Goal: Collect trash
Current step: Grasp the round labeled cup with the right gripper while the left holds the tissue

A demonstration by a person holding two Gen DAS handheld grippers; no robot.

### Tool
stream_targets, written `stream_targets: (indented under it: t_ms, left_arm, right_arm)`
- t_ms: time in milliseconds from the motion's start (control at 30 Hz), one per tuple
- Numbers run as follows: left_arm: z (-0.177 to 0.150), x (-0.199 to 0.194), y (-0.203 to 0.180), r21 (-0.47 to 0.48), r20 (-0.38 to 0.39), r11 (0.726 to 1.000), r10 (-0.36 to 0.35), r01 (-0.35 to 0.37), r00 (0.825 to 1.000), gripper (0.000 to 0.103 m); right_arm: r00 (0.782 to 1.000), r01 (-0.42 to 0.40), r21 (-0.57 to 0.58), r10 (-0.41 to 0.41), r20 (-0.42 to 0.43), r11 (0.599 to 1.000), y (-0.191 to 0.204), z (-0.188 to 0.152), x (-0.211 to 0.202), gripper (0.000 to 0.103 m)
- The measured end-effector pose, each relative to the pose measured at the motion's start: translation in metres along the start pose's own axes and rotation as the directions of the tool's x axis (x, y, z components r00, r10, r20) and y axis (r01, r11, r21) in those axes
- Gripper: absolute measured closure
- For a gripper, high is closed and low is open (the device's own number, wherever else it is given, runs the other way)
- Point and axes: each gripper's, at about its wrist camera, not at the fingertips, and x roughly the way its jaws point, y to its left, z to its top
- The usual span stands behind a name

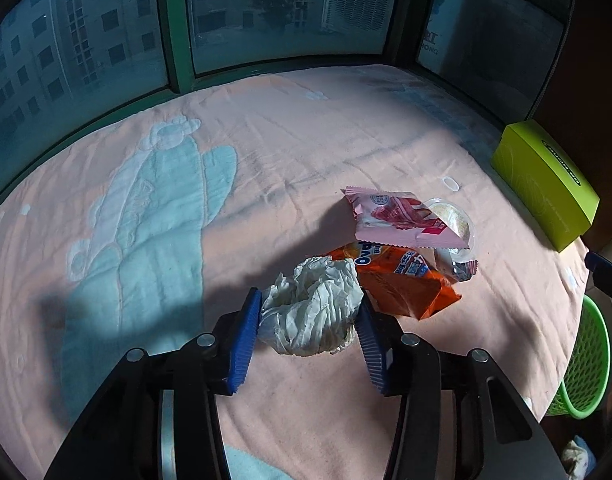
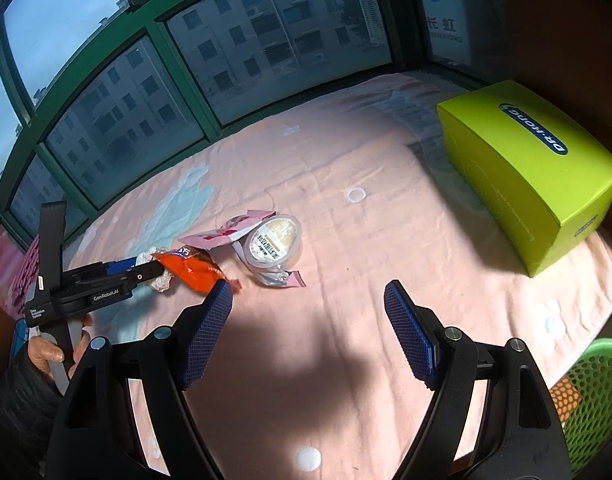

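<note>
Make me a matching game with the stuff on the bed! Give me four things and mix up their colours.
Things:
1. crumpled tissue
2. snack wrapper
3. box
4. basket

Colours:
A. yellow-green
B. white
C. green mesh
D. orange

Pairs: 1-B, 2-D, 3-A, 4-C. The tissue sits between the fingers of the left gripper.

Tissue (image 1: 312,308) left of wrappers (image 1: 402,248); box (image 1: 546,188) right; basket (image 1: 586,364) beside bed (image 1: 306,140).
</note>
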Motion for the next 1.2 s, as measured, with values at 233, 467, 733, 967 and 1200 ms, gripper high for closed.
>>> stream_targets:
  t_ms: [233, 467, 733, 967, 1200]
  left_arm:
    - [-0.011, -0.015, 0.018, -0.022, -0.001, 1.0, 0.013, -0.013, 1.0, 0.058]
    - [-0.012, -0.031, 0.029, -0.035, 0.02, 0.999, -0.004, 0.004, 1.0, 0.058]
    - [-0.008, -0.036, 0.032, -0.034, 0.023, 0.999, -0.003, 0.004, 1.0, 0.058]
    - [-0.006, -0.046, 0.036, -0.038, 0.034, 0.999, -0.023, 0.025, 0.999, 0.058]
    - [-0.009, -0.059, 0.056, -0.074, 0.042, 0.997, 0.001, 0.002, 0.999, 0.058]
  right_arm:
    - [0.999, -0.034, -0.026, 0.033, -0.035, 0.999, 0.016, 0.009, 0.026, 0.025]
    - [0.998, -0.025, -0.062, 0.021, -0.065, 0.998, 0.026, 0.018, 0.048, 0.027]
    - [0.994, -0.065, -0.102, 0.055, -0.097, 0.993, 0.04, 0.012, 0.057, 0.029]
    - [0.99, -0.094, -0.149, 0.077, -0.118, 0.984, 0.056, 0.003, 0.062, 0.031]
    - [0.992, -0.08, -0.126, 0.066, -0.109, 0.989, 0.052, 0.007, 0.065, 0.031]
